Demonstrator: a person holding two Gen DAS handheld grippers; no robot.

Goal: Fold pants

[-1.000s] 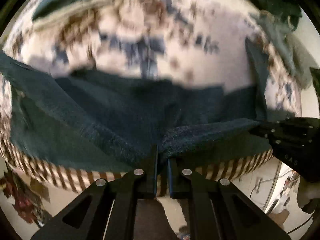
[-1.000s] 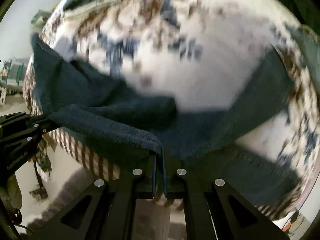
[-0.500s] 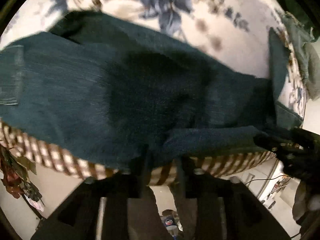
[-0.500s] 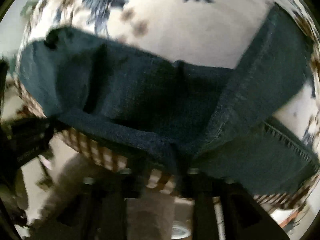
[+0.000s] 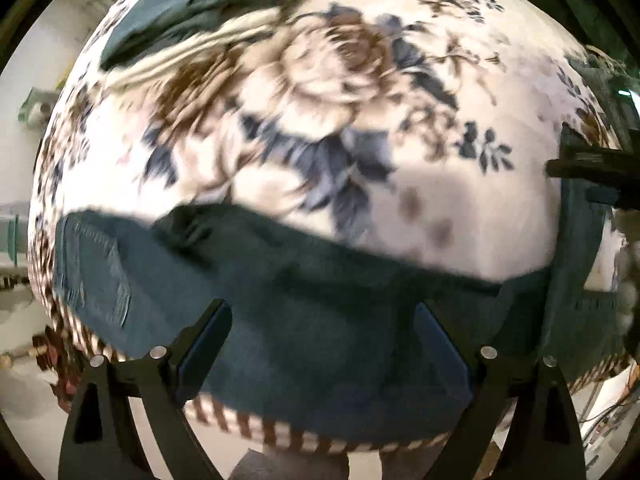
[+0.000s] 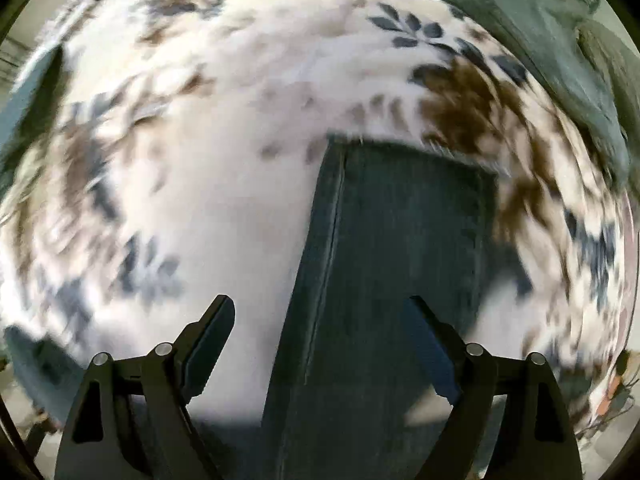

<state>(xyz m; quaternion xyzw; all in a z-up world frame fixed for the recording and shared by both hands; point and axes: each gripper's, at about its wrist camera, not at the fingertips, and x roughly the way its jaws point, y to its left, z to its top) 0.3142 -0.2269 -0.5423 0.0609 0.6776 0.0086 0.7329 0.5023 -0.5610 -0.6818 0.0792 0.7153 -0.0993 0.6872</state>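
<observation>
Dark blue jeans (image 5: 320,320) lie along the near edge of a floral bedspread (image 5: 320,100), a back pocket (image 5: 96,272) showing at the left. My left gripper (image 5: 322,322) is open and empty just above the denim. In the right wrist view a trouser leg (image 6: 392,260) runs away from me, its hem (image 6: 412,152) flat on the bedspread (image 6: 180,180). My right gripper (image 6: 320,316) is open and empty over this leg. The right gripper (image 5: 592,170) also shows at the right edge of the left wrist view.
A folded dark garment (image 5: 192,12) lies at the far left of the bed. More greenish clothes (image 6: 552,52) are piled at the far right. The bedspread's striped border (image 5: 320,444) hangs over the near edge, with floor below.
Both grippers were shut on the jeans' folded edge and carried it over the bed. Now both are open, the denim lies flat, and the right gripper points along a leg.
</observation>
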